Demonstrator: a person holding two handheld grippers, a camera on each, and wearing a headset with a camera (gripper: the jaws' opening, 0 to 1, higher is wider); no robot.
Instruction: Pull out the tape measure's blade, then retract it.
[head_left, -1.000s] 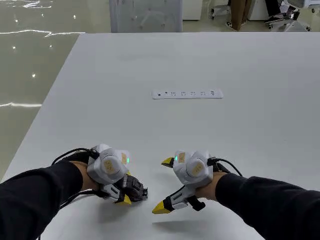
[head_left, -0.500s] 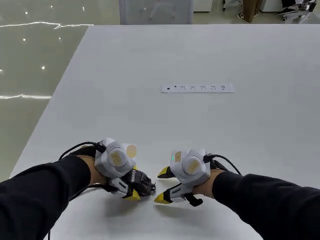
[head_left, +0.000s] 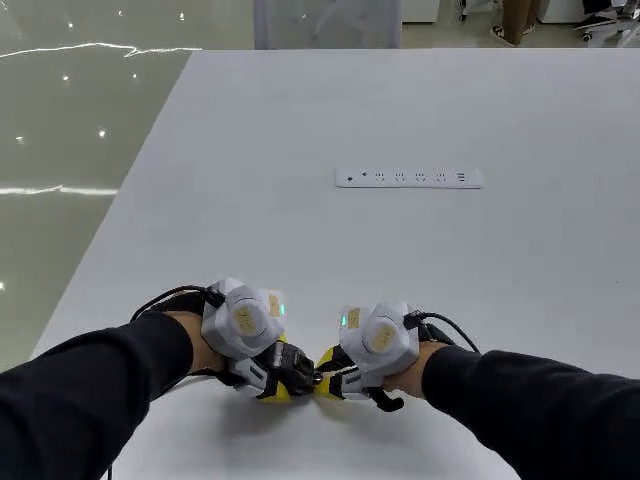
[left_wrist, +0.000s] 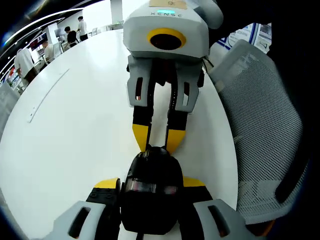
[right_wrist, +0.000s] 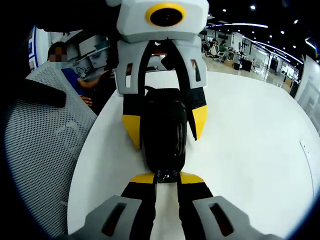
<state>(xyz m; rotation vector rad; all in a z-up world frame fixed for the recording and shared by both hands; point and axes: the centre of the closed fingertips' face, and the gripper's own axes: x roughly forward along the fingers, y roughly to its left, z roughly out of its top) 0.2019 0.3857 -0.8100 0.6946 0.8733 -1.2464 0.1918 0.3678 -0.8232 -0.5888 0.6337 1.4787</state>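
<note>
- One black tape measure (head_left: 293, 366) sits low over the near part of the white table (head_left: 300, 120), close to its near edge. We cannot tell whether it touches the surface.
- We see no length of blade drawn out. The blade's end tab (right_wrist: 165, 174) lies right against the case.
- The left gripper (left_wrist: 150, 184) pinches the case, with one yellow fingertip (left_wrist: 106, 183) pressed to each flank.
- In the right gripper view, those same yellow tips clamp the case at mid-height from both sides.
- The right gripper (right_wrist: 167, 178) faces the left one from the right, nose to nose with the case.
- Its jaws are drawn close together, with the end tab between their tips. We cannot tell whether they actually grip it.
- In the left gripper view, the right gripper's two yellow tips reach the far end of the case, a thin strip of table showing between them.
- Both grippers are held by hands in black sleeves (head_left: 90, 390), and a dark cable (head_left: 160, 297) loops from the left one.
- A small green light glows on each gripper body.
- Farther off, well apart from the grippers and slightly to the right, we see a white power strip (head_left: 408, 178) lying flat on the table.
- A glossy floor (head_left: 70, 120) runs along the table's left edge.
- A grey mesh chair (left_wrist: 260, 125) stands at the near side, by the person.
</note>
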